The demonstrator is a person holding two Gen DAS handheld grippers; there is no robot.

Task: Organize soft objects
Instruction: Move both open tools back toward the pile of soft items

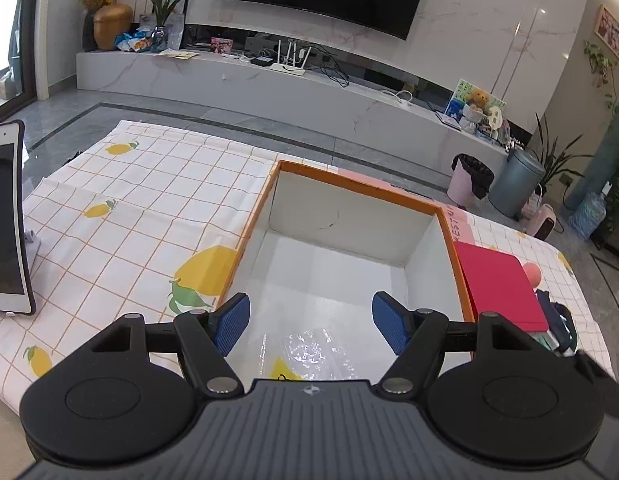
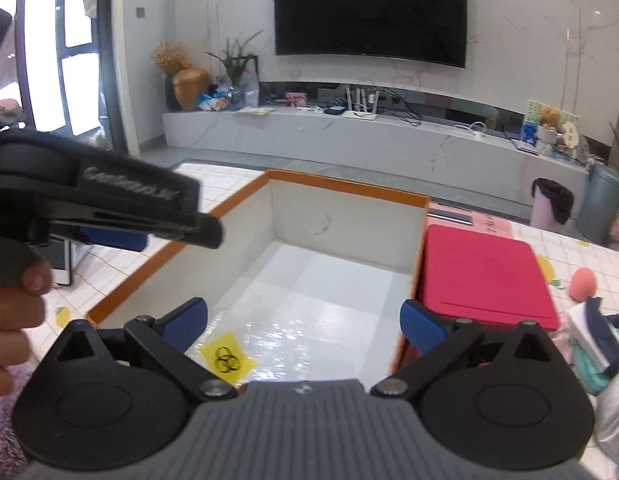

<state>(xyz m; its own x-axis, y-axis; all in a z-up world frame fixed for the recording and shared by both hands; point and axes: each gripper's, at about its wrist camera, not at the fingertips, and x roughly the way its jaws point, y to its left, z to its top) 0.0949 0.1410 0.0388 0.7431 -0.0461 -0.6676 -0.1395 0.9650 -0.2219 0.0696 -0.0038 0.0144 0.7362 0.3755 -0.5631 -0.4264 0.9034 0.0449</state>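
An open box with an orange rim [image 1: 359, 182] and white inside stands on the lemon-print cloth [image 1: 121, 200]. A clear plastic bag with a yellow biohazard label [image 2: 228, 354] lies on the box floor near its front; it also shows in the left wrist view [image 1: 309, 350]. My left gripper [image 1: 309, 322] is open and empty above the bag. My right gripper [image 2: 303, 322] is open and empty over the same box [image 2: 345, 188]. A pile of soft cloth items [image 2: 601, 344] lies to the right, with a pink sponge [image 2: 584, 284].
A red flat box [image 2: 485, 276] lies right of the orange box. A tablet on a stand [image 1: 5, 220] is at the left. The left gripper's body and the hand holding it [image 2: 101, 204] fill the right view's left side. A TV console stands behind.
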